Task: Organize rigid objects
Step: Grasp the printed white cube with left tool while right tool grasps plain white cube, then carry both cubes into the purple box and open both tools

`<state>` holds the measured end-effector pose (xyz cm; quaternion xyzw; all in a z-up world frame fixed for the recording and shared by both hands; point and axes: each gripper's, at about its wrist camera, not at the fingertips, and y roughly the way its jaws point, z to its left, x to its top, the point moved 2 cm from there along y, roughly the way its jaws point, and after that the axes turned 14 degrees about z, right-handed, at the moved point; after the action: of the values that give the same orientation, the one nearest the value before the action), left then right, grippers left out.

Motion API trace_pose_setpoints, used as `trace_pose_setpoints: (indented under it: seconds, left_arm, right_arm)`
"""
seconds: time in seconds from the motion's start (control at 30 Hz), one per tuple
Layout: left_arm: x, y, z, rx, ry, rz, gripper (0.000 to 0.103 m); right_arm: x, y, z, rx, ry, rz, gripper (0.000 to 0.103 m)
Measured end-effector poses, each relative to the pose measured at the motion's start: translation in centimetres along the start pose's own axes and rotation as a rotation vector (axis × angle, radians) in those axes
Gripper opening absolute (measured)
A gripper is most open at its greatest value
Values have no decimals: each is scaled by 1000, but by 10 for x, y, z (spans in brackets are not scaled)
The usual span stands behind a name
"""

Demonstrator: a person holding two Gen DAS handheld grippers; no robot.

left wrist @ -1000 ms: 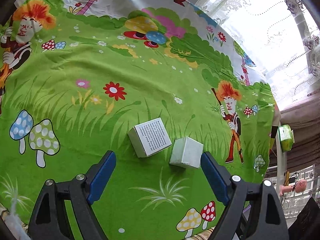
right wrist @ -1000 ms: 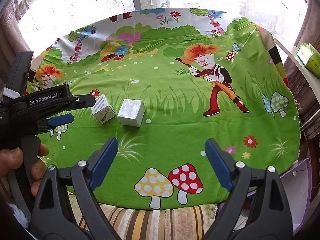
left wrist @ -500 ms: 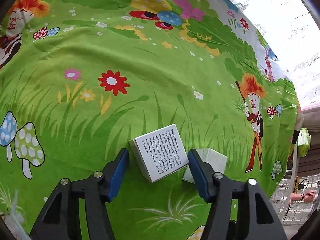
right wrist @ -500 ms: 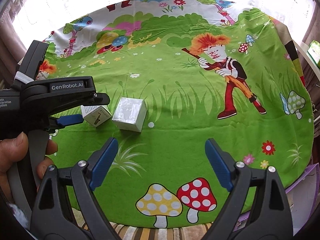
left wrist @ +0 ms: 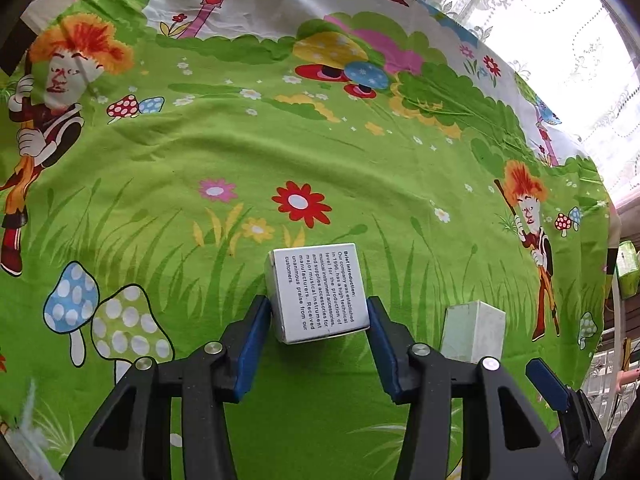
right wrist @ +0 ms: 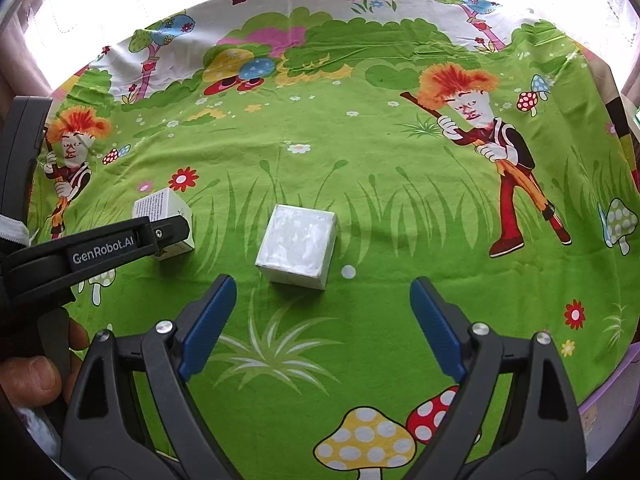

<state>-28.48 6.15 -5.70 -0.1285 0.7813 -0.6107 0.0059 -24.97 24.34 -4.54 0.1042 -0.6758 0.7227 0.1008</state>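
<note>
Two boxes [right wrist: 298, 246] mid-cloth [right wrist: 400, 240], margins wide

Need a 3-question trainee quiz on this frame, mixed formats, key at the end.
1. True or false: the left gripper has its blue pads on either side of the white cardboard box with black printed text.
2. The plain white cube-shaped box lies: (a) between the right gripper's fingers, (b) ahead of the right gripper, untouched, (c) stacked on the printed box.
3. Fill in: both boxes rest on a green cartoon-print ____.

Key: 1 true: the jaws are closing, with the pads against the box's sides. 2 (b): that gripper is wide open, short of the box. 3 cloth.
</note>
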Motion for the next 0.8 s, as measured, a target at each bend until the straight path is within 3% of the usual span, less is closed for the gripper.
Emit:
trace_pose_setpoints:
  seconds: [0.27, 0.43, 0.57, 0.8]
  left_arm:
    - [-3, -1, -1, 32, 22, -38, 49]
    - [-6, -2, -1, 31, 25, -46, 49]
    - [-10, -3, -4, 29, 35, -50, 49]
    - [-26, -17, -19, 9, 83, -69, 47]
  right_arm:
    - [12, 21, 9, -67, 0, 11, 89]
    - [16, 33, 7, -88, 2, 34, 73]
    - [14, 38, 7, -90, -3, 45, 46]
    - [4, 17, -2, -110, 9, 16, 45]
